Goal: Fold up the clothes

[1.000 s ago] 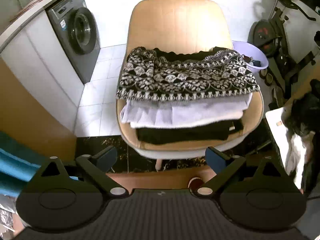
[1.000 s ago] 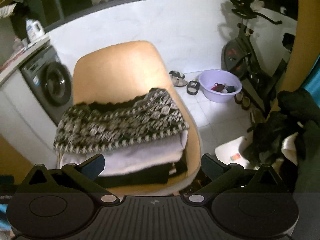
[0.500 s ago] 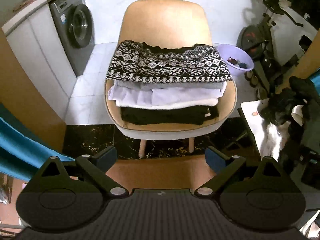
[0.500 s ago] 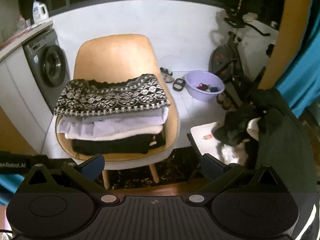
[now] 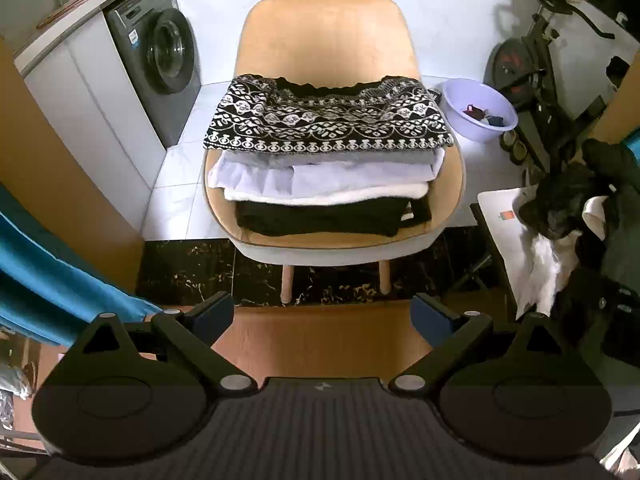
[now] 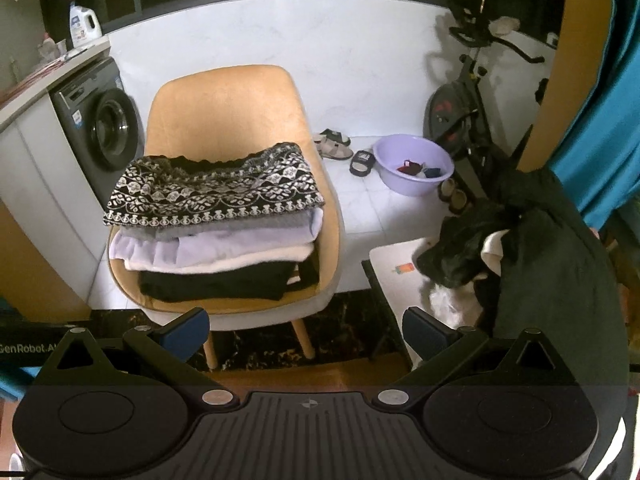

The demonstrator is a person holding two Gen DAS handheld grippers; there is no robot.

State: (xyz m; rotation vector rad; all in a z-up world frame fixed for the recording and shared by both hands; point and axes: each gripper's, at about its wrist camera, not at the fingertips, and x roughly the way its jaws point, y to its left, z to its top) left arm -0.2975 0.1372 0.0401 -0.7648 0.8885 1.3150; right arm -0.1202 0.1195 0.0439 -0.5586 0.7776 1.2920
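Both grippers hang in the air in front of the chair, well apart from it; the left gripper has its jaws spread wide with nothing between them, and the right gripper is just the same, empty and open; on the chair seat sits a neat stack of folded clothes, reaching nearly to the seat's front edge, with a black-and-white patterned sweater on top, pale grey, lilac and cream pieces under it, and a black garment at the bottom; to the right of the chair, on a small white table, lies a rumpled heap of dark and white clothes, spilling over the table's far-right edge and plainly not folded; so I would say one garment has just been laid on the stack and the hands are between pieces; the next move, as I judge it, calls for swinging right toward the heap, picking one loose garment out of the tangle by an edge or shoulder, and drawing it free without dragging the others off the table; a lilac basin and an exercise bike stand further back.
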